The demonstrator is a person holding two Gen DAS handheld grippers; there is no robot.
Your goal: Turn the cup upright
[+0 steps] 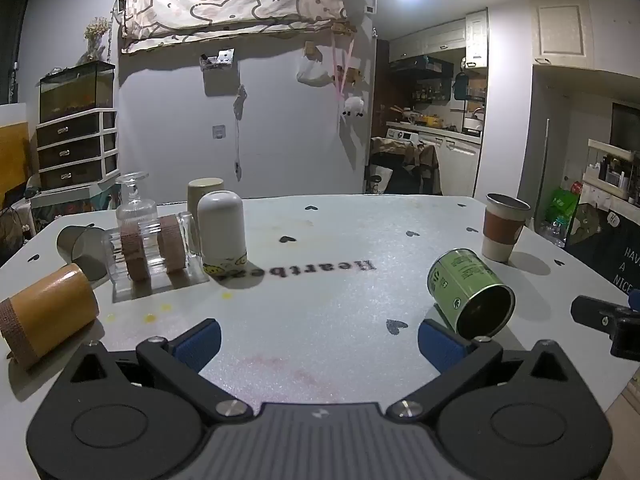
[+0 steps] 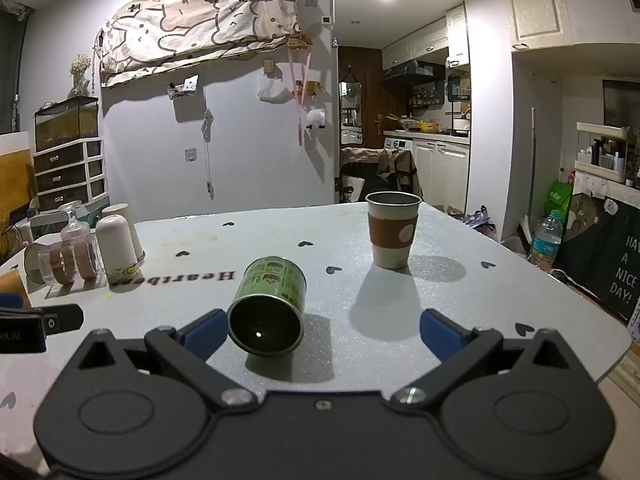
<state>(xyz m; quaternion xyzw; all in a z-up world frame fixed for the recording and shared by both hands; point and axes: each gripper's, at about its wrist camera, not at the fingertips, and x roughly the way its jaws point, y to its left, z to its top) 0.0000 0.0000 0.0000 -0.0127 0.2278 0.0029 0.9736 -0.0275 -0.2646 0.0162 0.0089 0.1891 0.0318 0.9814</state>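
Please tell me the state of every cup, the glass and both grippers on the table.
Green printed tin cup: on its side, mouth toward cameras.
Paper cup with brown sleeve: upright.
White rounded cup: upside down.
Stemmed clear glass: upside down.
Tan cylindrical cup: on its side.
Left gripper: open, empty.
Right gripper: open, empty.

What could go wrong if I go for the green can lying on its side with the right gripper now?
The green can lies on its side, open mouth toward the right gripper, off-centre near the left finger; a closing pad may nudge it and it could roll. The upright sleeved cup stands just behind, so a pushed can might hit it. The left gripper, open, sits close on the can's other side and may get in the way.
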